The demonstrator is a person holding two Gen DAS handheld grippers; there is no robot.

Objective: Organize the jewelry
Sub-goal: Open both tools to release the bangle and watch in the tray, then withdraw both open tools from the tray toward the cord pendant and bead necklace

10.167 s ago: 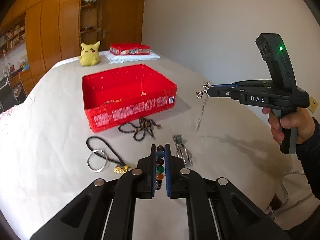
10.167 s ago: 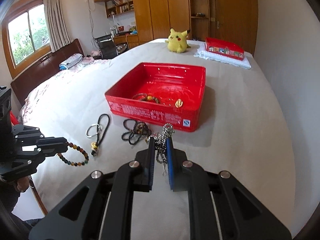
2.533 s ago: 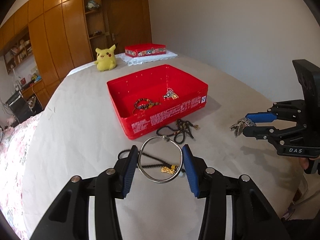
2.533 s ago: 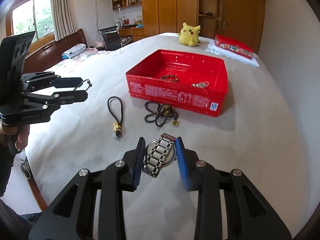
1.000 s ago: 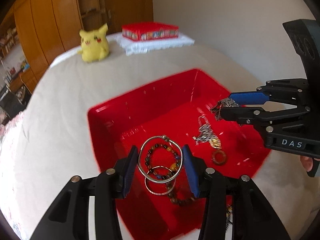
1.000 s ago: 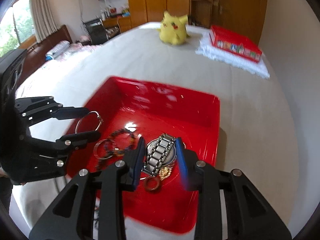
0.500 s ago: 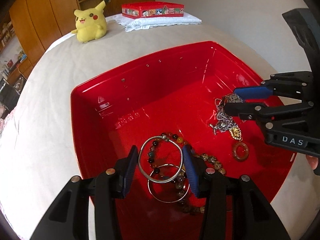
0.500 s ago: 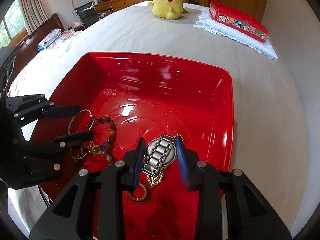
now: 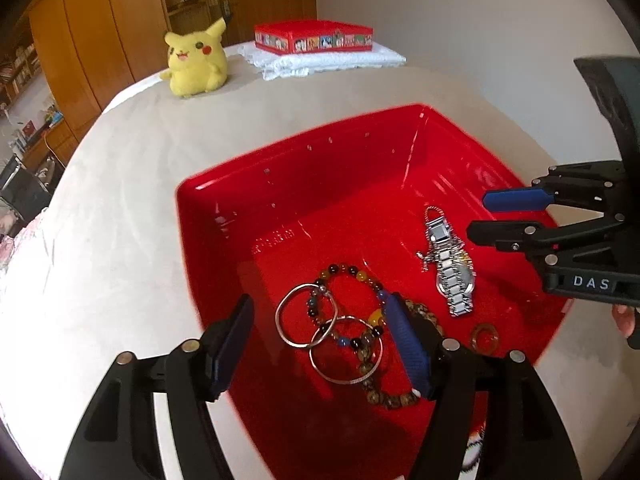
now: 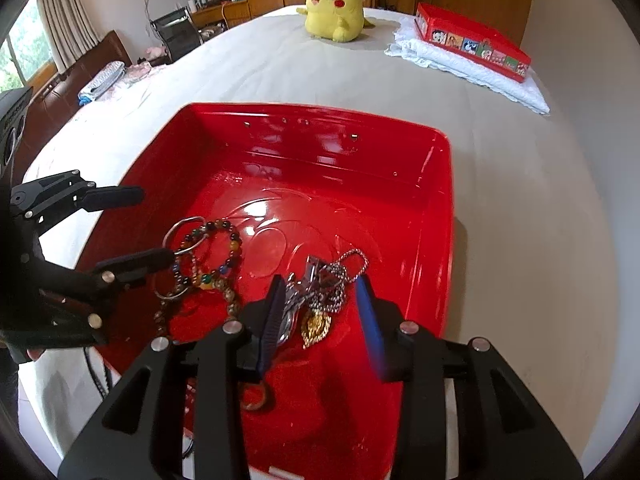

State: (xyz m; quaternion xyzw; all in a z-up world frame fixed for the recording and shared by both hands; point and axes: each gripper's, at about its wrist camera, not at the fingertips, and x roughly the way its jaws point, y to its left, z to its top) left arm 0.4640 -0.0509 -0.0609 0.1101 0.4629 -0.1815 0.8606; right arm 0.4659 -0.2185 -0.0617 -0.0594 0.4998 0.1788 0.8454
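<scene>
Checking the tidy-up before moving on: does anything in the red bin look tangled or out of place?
Mostly fine. In the red bin the two silver rings lie overlapping the bead bracelets, and the watch rests on a chain. Nothing spilled outside.

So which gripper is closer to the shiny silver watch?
The right gripper. It hangs open just above the silver watch in the red bin. The left gripper is farther off, over the bangles.

Far half of the glossy red plastic bin [image 9: 360,176] is bare floor, so there's loads of room to dip in there. The near half is cluttered: silver bangles [image 9: 306,320], a multicoloured bead bracelet [image 9: 352,276] and a steel-link watch [image 9: 454,276]. The beige bedspread [image 10: 540,208] beside it lies wide open.
</scene>
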